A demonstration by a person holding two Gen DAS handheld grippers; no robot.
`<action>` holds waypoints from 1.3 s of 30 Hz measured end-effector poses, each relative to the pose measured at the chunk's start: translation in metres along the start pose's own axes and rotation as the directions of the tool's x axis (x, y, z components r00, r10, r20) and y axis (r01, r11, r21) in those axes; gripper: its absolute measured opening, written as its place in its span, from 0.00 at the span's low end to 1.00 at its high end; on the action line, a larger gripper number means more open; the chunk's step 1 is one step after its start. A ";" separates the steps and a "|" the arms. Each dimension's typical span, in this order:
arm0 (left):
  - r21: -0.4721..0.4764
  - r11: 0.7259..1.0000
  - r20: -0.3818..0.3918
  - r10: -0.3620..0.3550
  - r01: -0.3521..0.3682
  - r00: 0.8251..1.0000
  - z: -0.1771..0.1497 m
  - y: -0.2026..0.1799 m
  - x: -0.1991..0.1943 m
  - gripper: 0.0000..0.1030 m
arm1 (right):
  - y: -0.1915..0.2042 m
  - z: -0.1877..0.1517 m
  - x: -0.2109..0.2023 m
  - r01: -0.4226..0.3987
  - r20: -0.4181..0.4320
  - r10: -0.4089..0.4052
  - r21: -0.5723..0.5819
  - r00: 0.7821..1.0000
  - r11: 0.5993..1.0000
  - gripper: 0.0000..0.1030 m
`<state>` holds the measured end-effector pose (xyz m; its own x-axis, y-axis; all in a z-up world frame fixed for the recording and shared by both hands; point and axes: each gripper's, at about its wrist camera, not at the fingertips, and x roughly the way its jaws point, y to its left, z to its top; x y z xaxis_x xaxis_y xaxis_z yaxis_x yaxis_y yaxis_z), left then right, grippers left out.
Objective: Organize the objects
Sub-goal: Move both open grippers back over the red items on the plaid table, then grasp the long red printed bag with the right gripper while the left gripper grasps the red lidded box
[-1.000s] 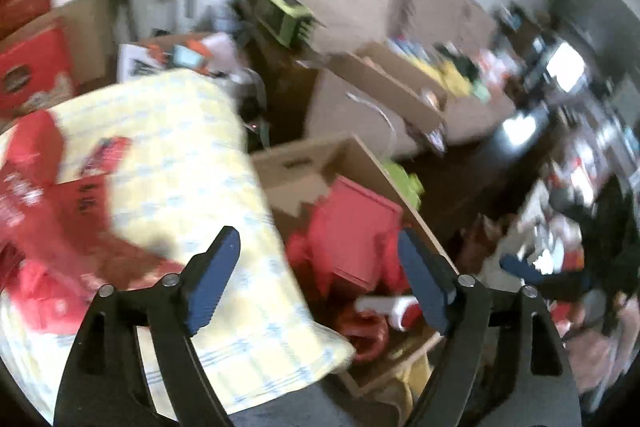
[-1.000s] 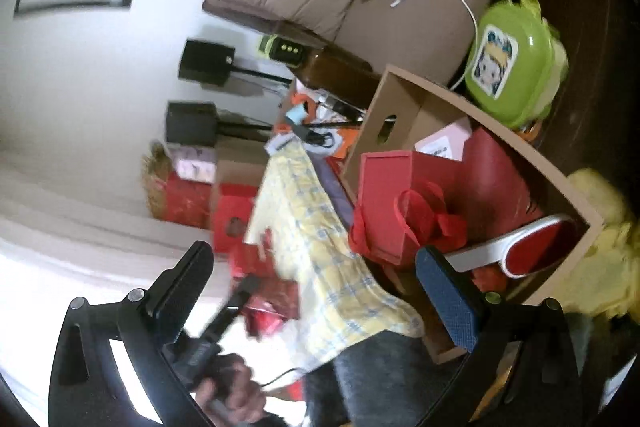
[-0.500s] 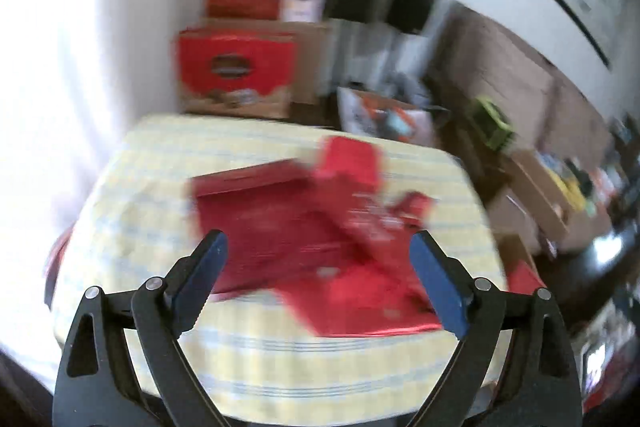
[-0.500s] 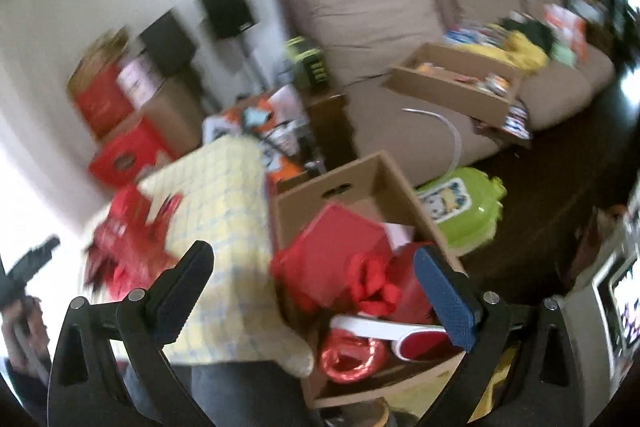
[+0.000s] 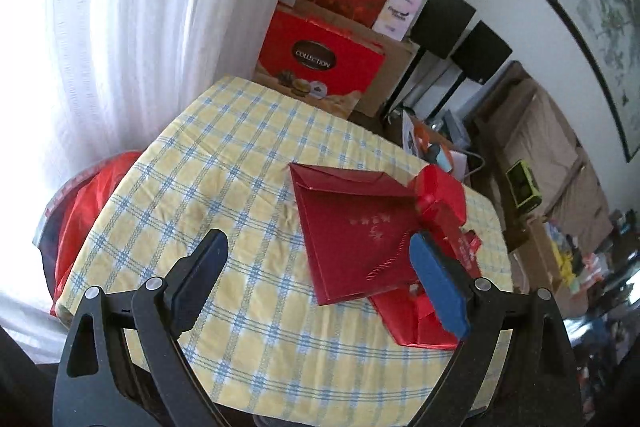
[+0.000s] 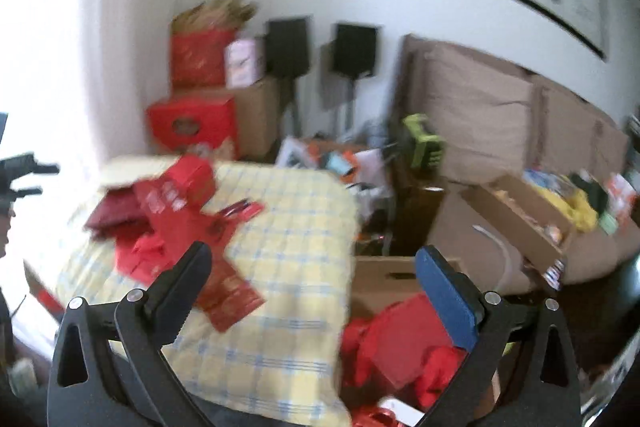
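A pile of red things lies on the yellow checked tablecloth (image 5: 224,163): a flat dark red paper bag (image 5: 352,227), a small red box (image 5: 440,195) behind it and red packets (image 5: 416,319) under it. My left gripper (image 5: 320,283) is open and empty above the table, its right finger over the bag's edge. The blurred right wrist view shows the same red pile (image 6: 172,211) on the tablecloth (image 6: 288,267). My right gripper (image 6: 316,291) is open and empty above the table's right edge, beside a cardboard box (image 6: 384,275) holding red bags (image 6: 404,339).
White curtains (image 5: 100,27) hang left of the table. Red gift boxes (image 5: 320,59) are stacked on cartons behind it, by two black speakers (image 5: 464,31). A brown sofa (image 6: 500,131) with an open carton (image 6: 520,215) stands at the right. A red bag (image 5: 80,195) hangs off the table's left side.
Both views have swung left, from the cardboard box and sofa toward the table. The left gripper now looks down on the red pile. Both grippers stayed open.
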<state>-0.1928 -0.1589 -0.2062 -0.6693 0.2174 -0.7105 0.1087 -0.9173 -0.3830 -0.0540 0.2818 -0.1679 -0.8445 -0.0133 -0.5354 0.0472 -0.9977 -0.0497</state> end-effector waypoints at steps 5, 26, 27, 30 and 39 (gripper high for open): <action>0.013 0.999 -0.052 -0.041 0.042 0.998 -0.006 -0.007 0.016 0.89 | 0.024 0.005 0.060 -0.096 -0.059 0.099 0.047 0.993 0.994 0.99; 0.036 0.997 -0.164 -0.065 0.072 0.984 -0.024 -0.008 0.070 0.89 | 0.120 -0.014 0.183 -0.325 -0.305 0.297 -0.042 0.905 0.945 0.74; 0.035 0.997 -0.168 -0.062 0.069 0.984 -0.025 -0.008 0.070 0.89 | 0.118 -0.013 0.181 -0.332 -0.300 0.308 -0.030 0.903 0.943 0.68; 0.035 0.997 -0.176 -0.060 0.067 0.983 -0.025 -0.010 0.070 0.89 | 0.108 -0.011 0.175 -0.351 -0.293 0.341 0.020 0.893 0.936 0.52; 0.064 0.995 -0.129 -0.069 0.078 0.989 -0.019 -0.021 0.048 0.89 | 0.064 -0.002 0.152 -0.321 -0.173 0.366 0.243 0.914 0.916 0.39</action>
<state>-0.2137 -0.1230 -0.2437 -0.5744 0.3217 -0.7528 0.0091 -0.9170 -0.3988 -0.1783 0.2163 -0.2542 -0.6624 -0.3656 -0.6538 0.1845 -0.9256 0.3306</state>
